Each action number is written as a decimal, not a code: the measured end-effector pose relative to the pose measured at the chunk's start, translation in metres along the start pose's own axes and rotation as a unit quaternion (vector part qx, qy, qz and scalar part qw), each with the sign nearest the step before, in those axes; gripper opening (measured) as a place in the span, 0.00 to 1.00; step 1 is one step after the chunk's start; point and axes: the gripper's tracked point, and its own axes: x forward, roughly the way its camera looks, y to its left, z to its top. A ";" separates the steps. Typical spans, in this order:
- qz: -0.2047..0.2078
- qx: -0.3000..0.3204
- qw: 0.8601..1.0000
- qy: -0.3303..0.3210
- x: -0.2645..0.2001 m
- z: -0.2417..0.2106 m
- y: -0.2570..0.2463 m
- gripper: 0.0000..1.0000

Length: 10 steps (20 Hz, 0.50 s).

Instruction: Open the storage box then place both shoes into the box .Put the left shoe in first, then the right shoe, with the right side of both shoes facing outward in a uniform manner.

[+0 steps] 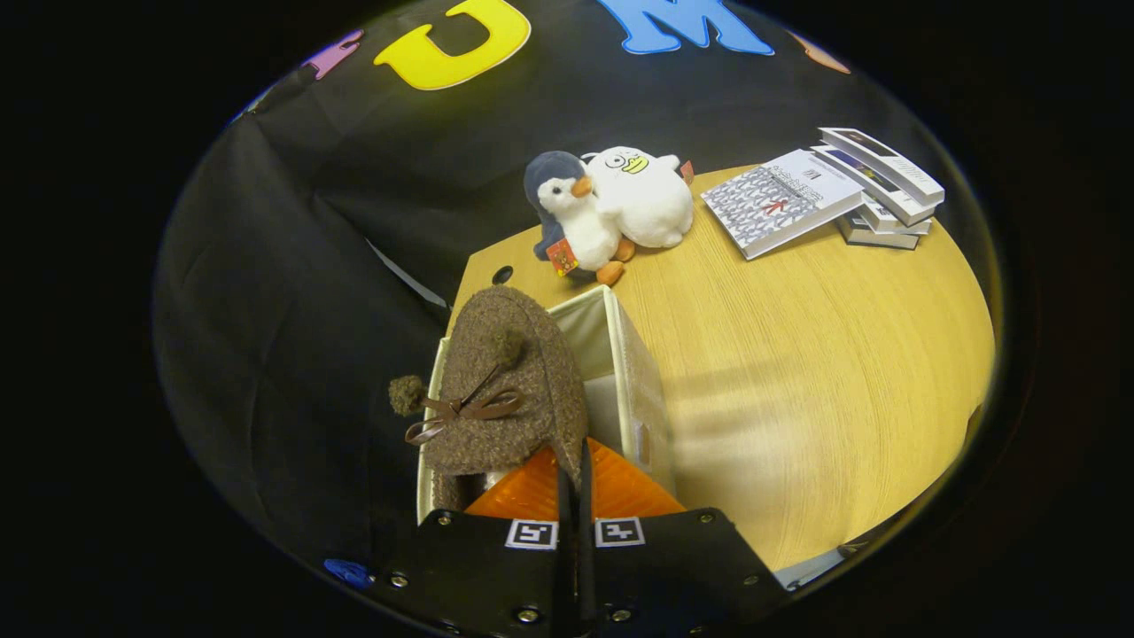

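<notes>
Both orange fingers (532, 487) of the gripper (574, 483) sit nearly closed, pinching the rim of a brown felt shoe (505, 390) (bow and pompoms on top) — toe pointing away. It hangs over the open white storage box (640, 390), partly inside it. Farther along the wooden table (797, 354) sit two plush penguins (611, 206) — books (824, 195) lie to their right.

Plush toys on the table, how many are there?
2. A grey penguin and a white duck lean together on the table, beyond the box and the shoe in the fingers.
</notes>
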 end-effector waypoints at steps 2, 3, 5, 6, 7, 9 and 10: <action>-0.015 -0.005 1.000 -0.004 0.004 -0.001 -0.008 0.03; -0.012 -0.002 1.000 -0.007 0.004 -0.001 -0.007 0.08; 0.001 0.001 1.000 -0.008 0.001 -0.001 -0.002 0.11; 0.005 0.002 1.000 -0.015 0.000 0.003 0.000 0.21; 0.012 0.002 1.000 -0.023 -0.002 0.006 0.002 0.26; 0.017 -0.006 0.999 -0.032 -0.007 0.011 0.002 0.59; 0.016 -0.016 0.999 -0.039 -0.012 0.015 0.000 0.79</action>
